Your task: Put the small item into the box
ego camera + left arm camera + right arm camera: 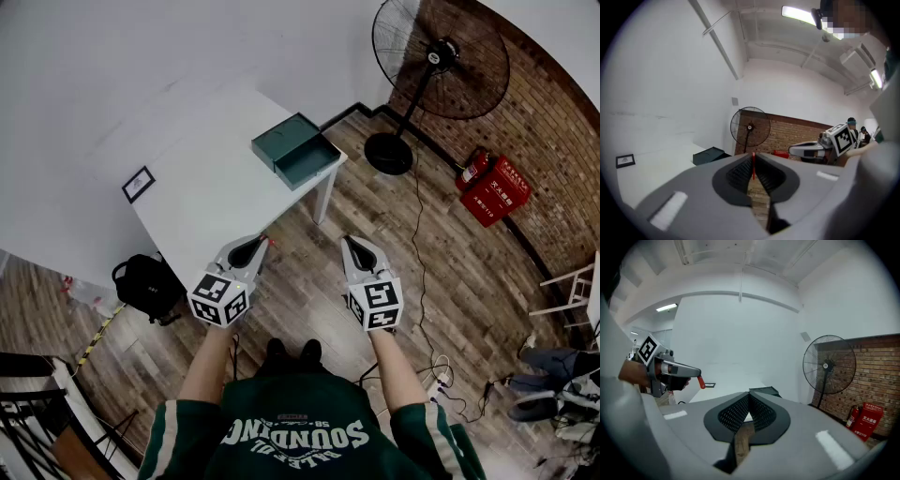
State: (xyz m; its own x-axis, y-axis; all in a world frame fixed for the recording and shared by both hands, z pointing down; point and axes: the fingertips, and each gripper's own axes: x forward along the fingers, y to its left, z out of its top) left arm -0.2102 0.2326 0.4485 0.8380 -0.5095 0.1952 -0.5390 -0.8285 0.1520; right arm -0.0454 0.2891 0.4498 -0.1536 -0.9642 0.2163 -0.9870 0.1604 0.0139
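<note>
Both grippers are up in front of me, off the table's (211,183) near edge and over the plank floor, pointing toward it.

Left gripper (261,245): jaws closed on the small red item (753,168), a thin strip standing upright at the tips (753,157). From the right gripper view the same red piece (701,382) hangs at the left gripper's nose (697,376). So the item is in my left jaws, not on the table, and well apart from the box.

Right gripper (348,241): jaws pressed together at the tips (748,397), with nothing between them. It shows level with the left one in the left gripper view (791,150).

Box (284,137): teal, lying open on the table's corner nearest the fan (441,56). It is seen low and dark past my left jaws (710,155) and just beyond the right tips (764,391).

A small black-framed card (139,184) lies at the opposite end of the table. A black bag (148,284) sits on the floor beside the table on that side. A red extinguisher cabinet (494,192) stands well away from the table, at the brick wall.
</note>
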